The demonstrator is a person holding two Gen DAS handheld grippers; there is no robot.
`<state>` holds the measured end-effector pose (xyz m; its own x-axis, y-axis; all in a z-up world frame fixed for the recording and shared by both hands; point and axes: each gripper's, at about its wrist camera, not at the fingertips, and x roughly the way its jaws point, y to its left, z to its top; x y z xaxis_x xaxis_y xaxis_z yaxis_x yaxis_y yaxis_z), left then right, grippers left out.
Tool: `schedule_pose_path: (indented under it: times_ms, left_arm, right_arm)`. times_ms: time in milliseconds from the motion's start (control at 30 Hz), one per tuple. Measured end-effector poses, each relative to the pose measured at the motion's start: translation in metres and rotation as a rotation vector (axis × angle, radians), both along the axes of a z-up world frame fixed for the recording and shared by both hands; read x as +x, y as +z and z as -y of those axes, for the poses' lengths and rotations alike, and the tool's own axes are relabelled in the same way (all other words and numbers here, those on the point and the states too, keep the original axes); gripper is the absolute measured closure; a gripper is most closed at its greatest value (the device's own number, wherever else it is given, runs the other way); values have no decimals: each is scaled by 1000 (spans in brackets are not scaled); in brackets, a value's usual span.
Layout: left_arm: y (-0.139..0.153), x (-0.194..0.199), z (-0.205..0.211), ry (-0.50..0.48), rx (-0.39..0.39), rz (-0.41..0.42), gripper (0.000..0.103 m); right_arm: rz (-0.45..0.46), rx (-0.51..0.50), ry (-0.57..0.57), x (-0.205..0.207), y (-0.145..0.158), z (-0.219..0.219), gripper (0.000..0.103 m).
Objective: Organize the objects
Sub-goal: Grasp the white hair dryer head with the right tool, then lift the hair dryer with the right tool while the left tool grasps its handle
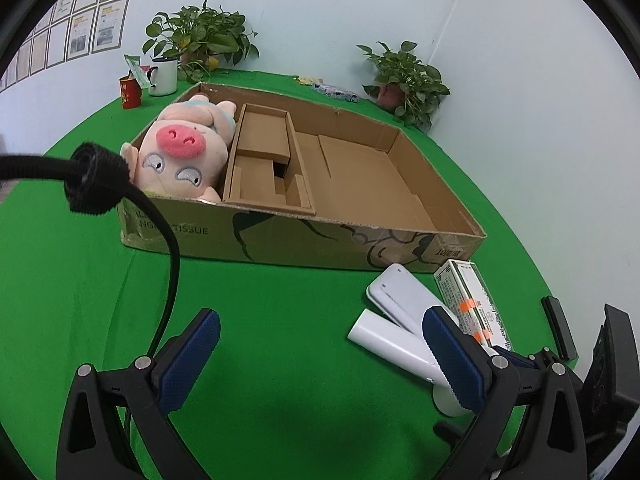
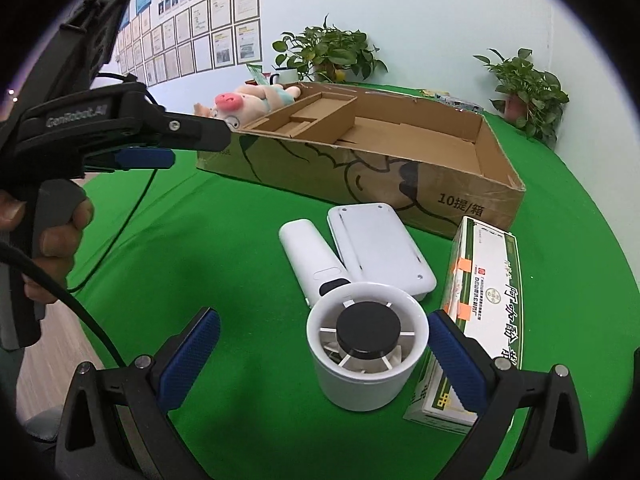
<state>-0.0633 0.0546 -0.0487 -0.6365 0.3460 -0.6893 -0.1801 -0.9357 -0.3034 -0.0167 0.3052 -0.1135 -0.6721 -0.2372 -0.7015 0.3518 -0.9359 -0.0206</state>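
Handheld fan [image 2: 360, 320] sits on the green cloth [image 2: 224, 248], in front of the cardboard box [image 2: 400, 184], head toward the right wrist camera, handle pointing back at the box. White flat case [image 2: 380, 248] lies just beside the fan handle, touching or nearly so. Boxed medicine pack [image 2: 480, 304] is on the fan's right, close against it.

Right gripper [image 2: 320, 356] is spread wide, straddling the fan head: left pad off it with clear gap, right pad between the fan and the medicine pack. Nothing pinched yet.

Left gripper [image 1: 324, 356] is also spread, holding nothing, hovering over bare cloth left of the same cluster.

Box state: plush pig [image 1: 180, 148] already in the left compartment, cardboard insert [image 1: 268, 160] in the middle, big right compartment has no objects in it.

Step, my read: pre-grasp on the fan, three items left outside the box.

Next move needs: close on the fan head, or shift to the handle for a firmer grip. The round head could slip between the pads. Watch the right pad snagging the medicine pack. Then lift over the near wall into the right compartment.
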Motion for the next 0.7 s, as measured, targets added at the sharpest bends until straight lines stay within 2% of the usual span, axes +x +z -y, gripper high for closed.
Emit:
schedule_pose_path:
  times_ms: [33,167,200,233,367,433,700]
  left_arm:
    - [-1,-1,1,0,-2,5,1]
    - [-3,-1,4,4,2,20,1]
    - [-4,-1,5,5,5,23,1]
    - [-5,-2,5,4,9,27,1]
    - [-11,-3,6,0,-2,51,1]
    - [-14,-4,7,5,-9,64,1]
    - [-24,-5,11,0,0,98,1]
  right_arm:
    - [11,11,-9,-3,-1,1,11]
    - [10,57,-31,-6,-4,1,34]
    - [17,60,-39,-7,-5,0,44]
    - [33,49,-40,-9,-6,-1,47]
    - [75,-42,-39,-10,-5,-6,47]
    - [130,-167,-39,-12,-6,-10,47]
    - [293,-457,-58,-23,-15,-14,46]
